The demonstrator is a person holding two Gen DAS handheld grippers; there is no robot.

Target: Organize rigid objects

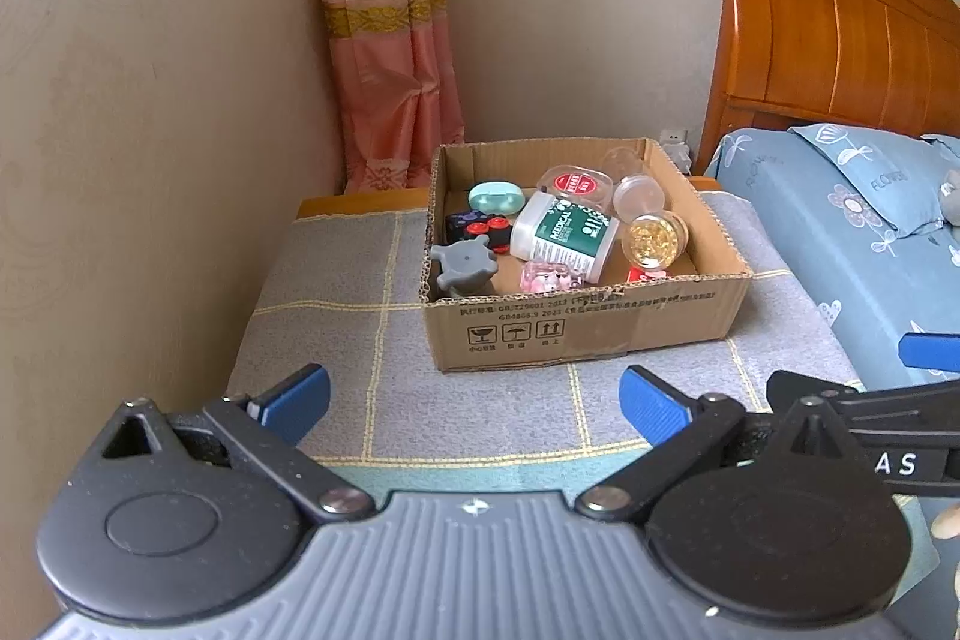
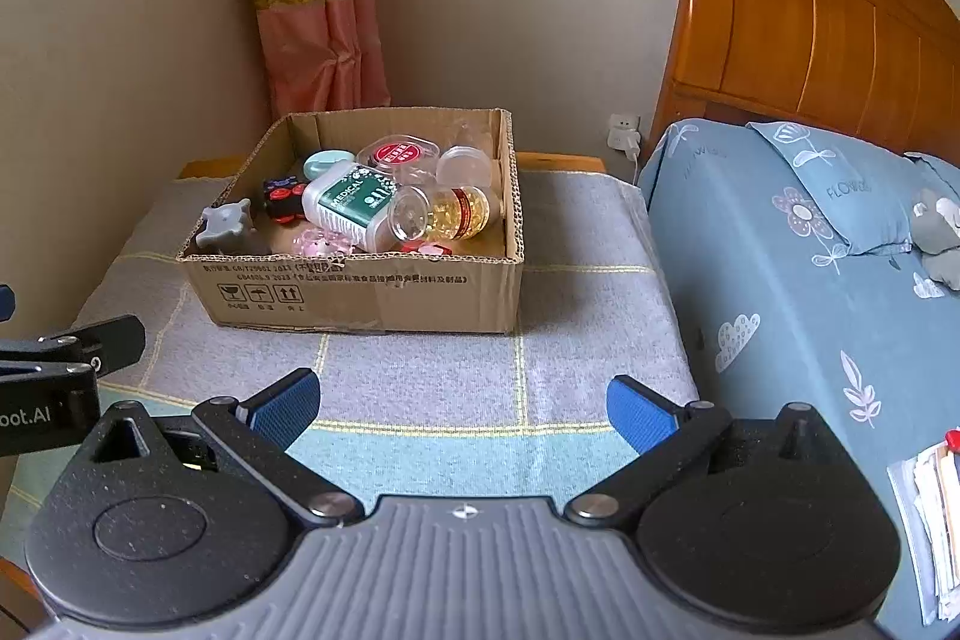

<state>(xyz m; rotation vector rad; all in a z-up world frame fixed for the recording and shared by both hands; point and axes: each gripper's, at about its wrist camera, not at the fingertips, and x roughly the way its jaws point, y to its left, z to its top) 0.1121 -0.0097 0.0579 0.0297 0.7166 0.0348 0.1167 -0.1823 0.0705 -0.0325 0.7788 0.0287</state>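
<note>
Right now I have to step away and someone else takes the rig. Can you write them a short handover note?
Left tongs: open, empty, hovering over the checked cloth.
Right tongs: open, empty, beside them, short of the box.
Cardboard box sits on the cloth; inside are the medical bottle, gold capsule jar, grey knob, red-lidded tub, mint case and other small items, jumbled.
Done: nothing is gripped.
Left: sorting the pile.

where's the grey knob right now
The grey knob sits in the near-left corner of the cardboard box, against its left wall, just in front of the black and red toy, in both views.
</note>
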